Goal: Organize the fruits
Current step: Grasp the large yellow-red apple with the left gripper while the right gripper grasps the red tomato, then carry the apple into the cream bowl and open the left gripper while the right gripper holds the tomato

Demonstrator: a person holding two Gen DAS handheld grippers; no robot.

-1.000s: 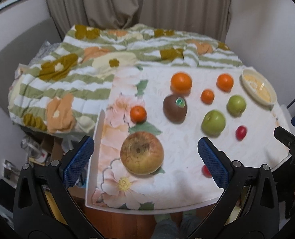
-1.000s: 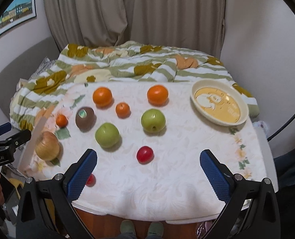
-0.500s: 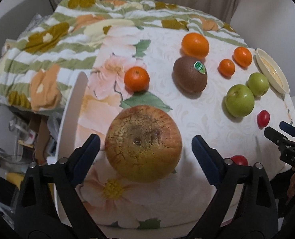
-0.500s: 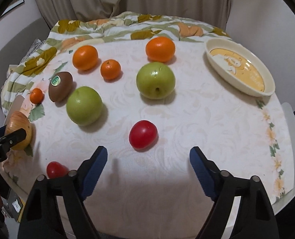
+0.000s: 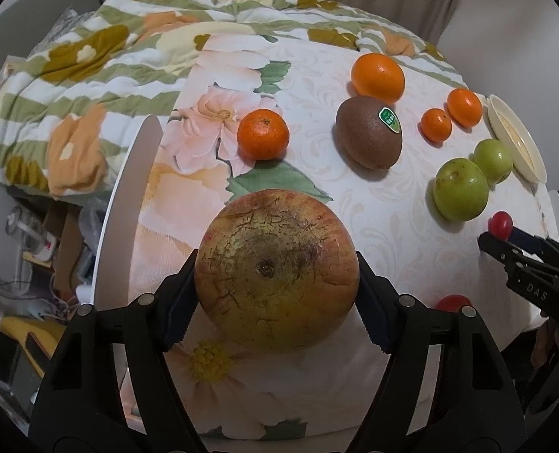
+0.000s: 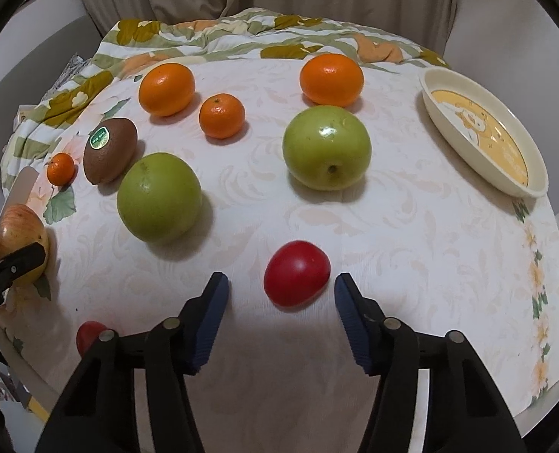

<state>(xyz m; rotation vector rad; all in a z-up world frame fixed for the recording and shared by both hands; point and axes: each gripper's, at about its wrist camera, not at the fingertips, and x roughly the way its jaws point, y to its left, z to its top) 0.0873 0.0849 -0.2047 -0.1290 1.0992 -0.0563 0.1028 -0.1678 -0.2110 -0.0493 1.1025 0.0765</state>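
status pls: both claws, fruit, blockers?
Left claw closing, pads against big apple. Right claw closing around red tomato, gaps both sides. Nothing in the way.

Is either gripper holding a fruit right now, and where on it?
Left gripper clamps the big apple across its sides. Right gripper, just closing, straddles the red tomato without touching.

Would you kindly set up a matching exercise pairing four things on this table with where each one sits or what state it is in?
Things:
1. large apple
2. red tomato
3. kiwi
4. yellow dish

States:
A. carries a green sticker
B. empty, at the table's right edge
C. pressed between the left gripper fingers
D. lying between the right gripper fingers, not yet pinched

Pairs: 1-C, 2-D, 3-A, 4-B
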